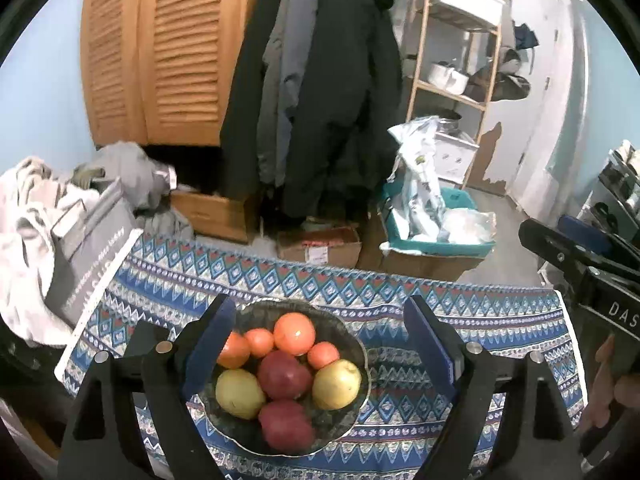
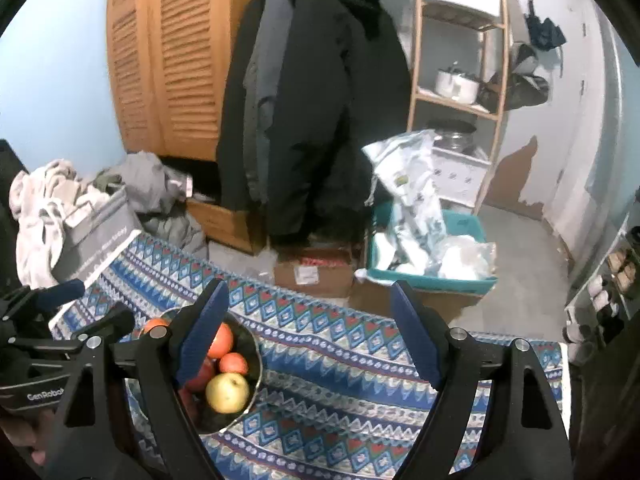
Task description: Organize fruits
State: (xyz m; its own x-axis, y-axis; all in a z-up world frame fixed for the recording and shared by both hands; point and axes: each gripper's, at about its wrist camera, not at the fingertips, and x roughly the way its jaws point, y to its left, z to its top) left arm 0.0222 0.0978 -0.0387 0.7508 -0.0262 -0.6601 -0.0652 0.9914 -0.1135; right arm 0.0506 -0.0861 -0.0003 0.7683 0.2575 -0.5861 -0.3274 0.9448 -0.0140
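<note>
A lived-in room of a home, used for storage. Dark coats [image 1: 320,80] hang beside louvred wooden doors [image 1: 160,48]. A wooden shelf rack [image 1: 452,40] holds bins and a pot. Laundry [image 1: 28,216] lies piled past the desk's left edge, and cardboard boxes [image 1: 320,246] sit on the floor beyond its far edge.

In the right wrist view, the glass bowl [image 2: 256,364] at the lower left is half hidden behind the left finger of the right gripper [image 2: 308,336], so only some fruits show: one yellow apple [image 2: 227,392], parts of the oranges [image 2: 221,341] and a piece of a red apple [image 2: 200,376]. How many fruits lie there cannot be counted here. The left gripper [image 2: 60,304] is cut by the left edge. In the left wrist view, one orange [image 1: 236,350] is partly covered by the blue pad [image 1: 214,344]. The print on the grey box [image 1: 94,264] at the left is too blurred to read.
</note>
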